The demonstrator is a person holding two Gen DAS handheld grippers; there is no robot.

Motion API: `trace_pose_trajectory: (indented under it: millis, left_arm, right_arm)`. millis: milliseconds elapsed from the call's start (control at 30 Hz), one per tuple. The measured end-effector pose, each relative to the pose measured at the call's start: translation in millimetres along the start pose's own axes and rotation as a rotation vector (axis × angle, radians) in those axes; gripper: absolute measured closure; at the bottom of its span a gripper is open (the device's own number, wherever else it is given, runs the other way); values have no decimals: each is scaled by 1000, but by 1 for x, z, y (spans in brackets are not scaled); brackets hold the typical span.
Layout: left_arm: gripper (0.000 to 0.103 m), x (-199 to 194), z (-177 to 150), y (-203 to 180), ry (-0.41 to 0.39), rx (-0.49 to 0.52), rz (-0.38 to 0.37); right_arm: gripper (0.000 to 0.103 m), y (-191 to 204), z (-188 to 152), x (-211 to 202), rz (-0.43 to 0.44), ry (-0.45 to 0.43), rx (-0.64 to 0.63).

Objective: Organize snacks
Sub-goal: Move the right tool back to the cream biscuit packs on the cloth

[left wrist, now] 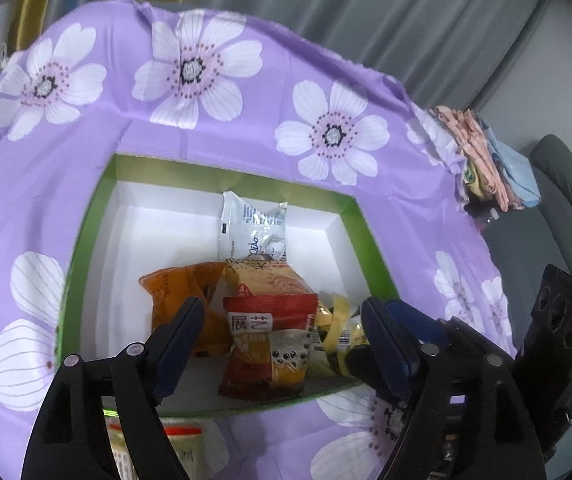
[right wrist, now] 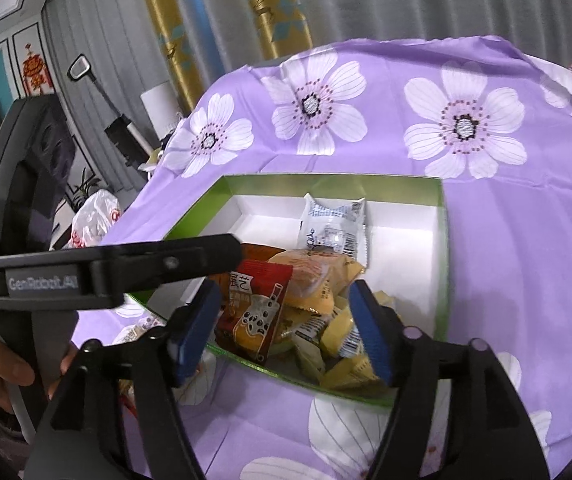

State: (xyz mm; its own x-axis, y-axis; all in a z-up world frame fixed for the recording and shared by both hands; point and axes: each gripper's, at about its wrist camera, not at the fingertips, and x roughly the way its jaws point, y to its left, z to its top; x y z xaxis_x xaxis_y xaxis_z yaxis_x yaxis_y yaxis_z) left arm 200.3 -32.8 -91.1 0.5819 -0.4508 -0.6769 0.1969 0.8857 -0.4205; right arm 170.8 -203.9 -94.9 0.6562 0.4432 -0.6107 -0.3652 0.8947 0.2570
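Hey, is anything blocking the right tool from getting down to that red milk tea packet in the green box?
Nothing visible blocks it. The right tool hangs open above the red milk tea packet, which lies on top of the pile in the green box. The left tool reaches in from the side, above the packet's far end.

left tool (left wrist: 282, 320): jaws apart, nothing pressed between the blue pads, pointing downward at a slant. right tool (right wrist: 286, 320): jaws likewise apart and empty, same downward slant. a hand (right wrist: 2, 364) grips the left tool's handle.
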Motion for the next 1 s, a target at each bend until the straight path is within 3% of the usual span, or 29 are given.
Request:
trace_pose_trajectory:
  millis: [100,333,433,1000]
  left_arm:
    - [10,-15,-7,-4,-29,9,15]
    - [8,-52,-25,-18,-76,37,55]
    - [3,-66,-34,-28,-92,49,50]
    - [3,-119,-74,-64,-118,88,51]
  right_arm:
    - [19,-2,-4,-16,-3,-17,31]
    - [6,4,-22,-53,21,-31,81]
    - [6,11,-33,-66,27,-27,78]
    - [5,37,-54,-123,37,-60,61]
